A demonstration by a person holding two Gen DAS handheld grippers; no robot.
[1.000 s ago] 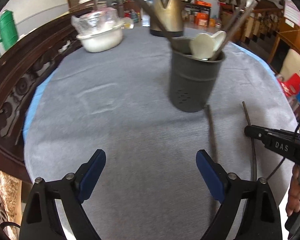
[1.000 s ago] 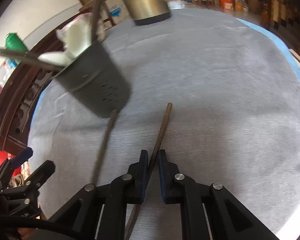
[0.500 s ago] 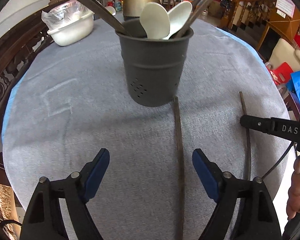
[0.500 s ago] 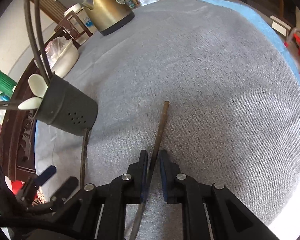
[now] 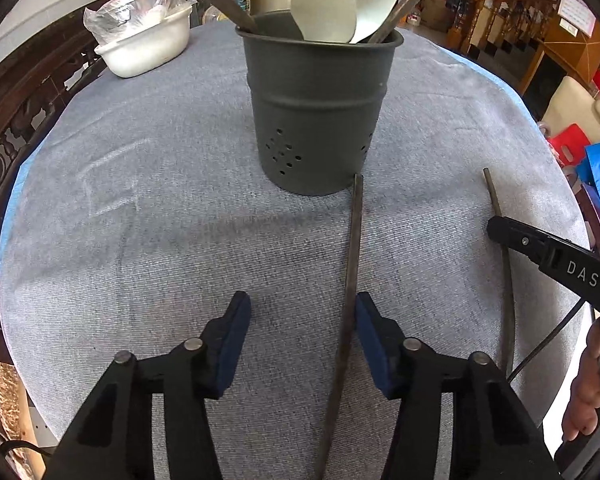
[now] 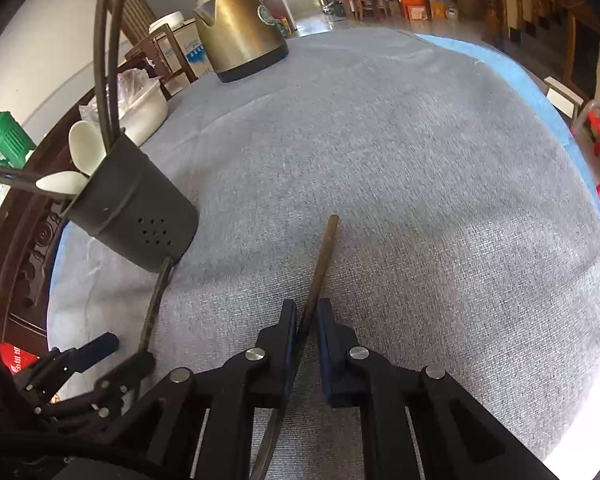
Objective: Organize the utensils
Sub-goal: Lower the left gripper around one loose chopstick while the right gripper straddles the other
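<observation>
Utensils on a grey tablecloth (image 5: 148,208), most of them already sorted. At far left a white bowl (image 5: 144,52) sits under plastic wrap, well apart from the work and no part of it.

My left gripper (image 5: 300,316) hovers low over the cloth with its blue pads spread. They stand either side of the left chopstick (image 5: 352,260) without closing on it, and the stick runs just beside the right-hand pad. I judge the gap is kept wide so the fingers can straddle the thin stick before they squeeze.

Just ahead stands the dark metal holder (image 5: 320,112), upright, with white spoons (image 5: 324,8) and several long dark sticks leaning out of it. That is where loose pieces belong. The left chopstick lies flat with its far tip up against the holder's foot.

Farther right, the right chopstick (image 6: 322,256) lies on the cloth, well apart from the holder. My right gripper (image 6: 306,320) has its fingers drawn close together on that stick's near half, pinching it as far as I can tell. The far tip appears to rest on the cloth. Gripping partway along leaves a long free end to aim into the holder.

A brass-coloured kettle (image 6: 236,24) stands at the table's far side, out of the way.
</observation>
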